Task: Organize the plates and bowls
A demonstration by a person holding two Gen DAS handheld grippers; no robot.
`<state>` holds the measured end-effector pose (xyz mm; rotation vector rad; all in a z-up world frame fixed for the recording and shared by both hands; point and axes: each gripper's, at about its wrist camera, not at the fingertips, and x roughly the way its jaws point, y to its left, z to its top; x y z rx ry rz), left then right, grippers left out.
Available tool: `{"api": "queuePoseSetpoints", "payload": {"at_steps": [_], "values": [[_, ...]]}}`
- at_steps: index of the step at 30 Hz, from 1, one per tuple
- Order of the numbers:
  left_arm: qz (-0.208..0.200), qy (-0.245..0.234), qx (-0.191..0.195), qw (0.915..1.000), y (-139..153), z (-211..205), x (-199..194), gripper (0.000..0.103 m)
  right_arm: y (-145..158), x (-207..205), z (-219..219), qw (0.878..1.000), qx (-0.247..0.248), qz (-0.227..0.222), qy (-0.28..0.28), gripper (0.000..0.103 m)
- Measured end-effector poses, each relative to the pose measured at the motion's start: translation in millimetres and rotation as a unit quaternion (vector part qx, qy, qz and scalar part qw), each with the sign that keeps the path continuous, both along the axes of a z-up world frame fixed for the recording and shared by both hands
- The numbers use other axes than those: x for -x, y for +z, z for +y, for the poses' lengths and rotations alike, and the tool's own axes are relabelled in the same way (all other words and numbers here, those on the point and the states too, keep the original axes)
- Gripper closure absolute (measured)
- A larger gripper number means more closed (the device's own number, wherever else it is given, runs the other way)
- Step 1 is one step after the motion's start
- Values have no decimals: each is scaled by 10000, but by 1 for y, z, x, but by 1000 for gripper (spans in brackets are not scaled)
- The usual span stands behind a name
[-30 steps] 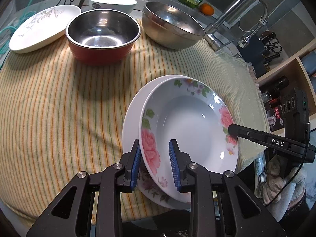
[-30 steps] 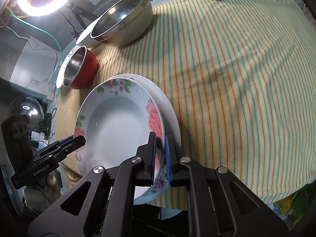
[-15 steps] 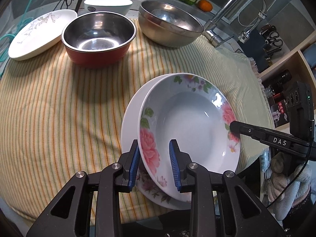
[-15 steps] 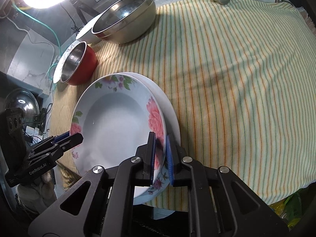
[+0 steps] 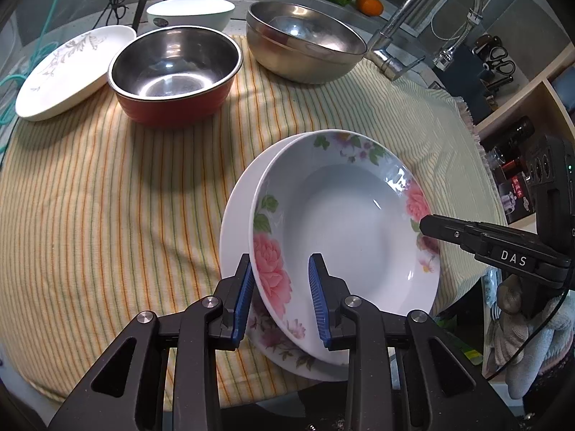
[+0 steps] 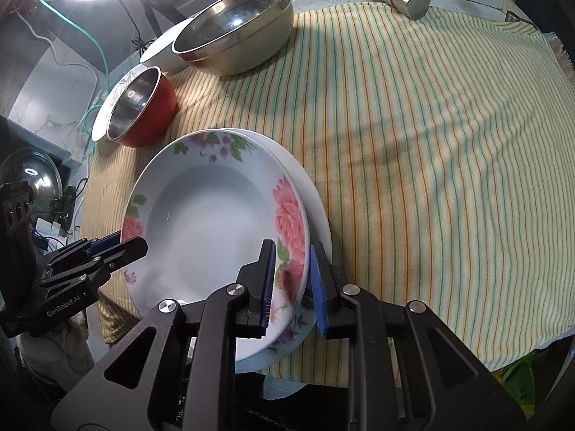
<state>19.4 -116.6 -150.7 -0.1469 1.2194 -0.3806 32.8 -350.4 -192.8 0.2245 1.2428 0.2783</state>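
Note:
A floral deep plate [image 5: 352,222] rests on a second floral plate [image 5: 237,222] near the front edge of the striped cloth; both show in the right wrist view, the top plate [image 6: 208,222] over the lower one [image 6: 316,215]. My left gripper [image 5: 280,291] is open, its jaws straddling the top plate's near-left rim. My right gripper [image 6: 293,283] is open, its jaws straddling the opposite rim with a gap on each side. The right gripper also shows in the left wrist view [image 5: 427,222].
At the back stand a red steel-lined bowl [image 5: 176,72], a large steel bowl [image 5: 305,46], a white bowl [image 5: 190,10] and a white leaf-pattern plate [image 5: 68,68]. A tap [image 5: 427,18] rises at the back right. The cloth's edge [image 5: 474,136] drops off at right.
My right gripper has opened off the top plate's rim. Both cameras have come slightly closer to the plates. The plates have stayed in place.

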Motion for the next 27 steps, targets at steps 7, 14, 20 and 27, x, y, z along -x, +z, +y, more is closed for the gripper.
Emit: {"api": "queuePoseSetpoints", "payload": {"at_steps": [7,14,20,27], "values": [[-15,17,12,10000,1,2,0,67,0,0,3,10000,-20,-3,16,71],[-50,24,9,10000,4,5,-1,51,7,-3,3,9998,46,-170,-50,44],[16,244,114,9996,6,18,-4,42,17,-5,-1,9992,-72,-344,-205,31],[-65,398,155,9991,11,36,-5,42,28,-11,8,9986,-157,-465,-210,29]]}}
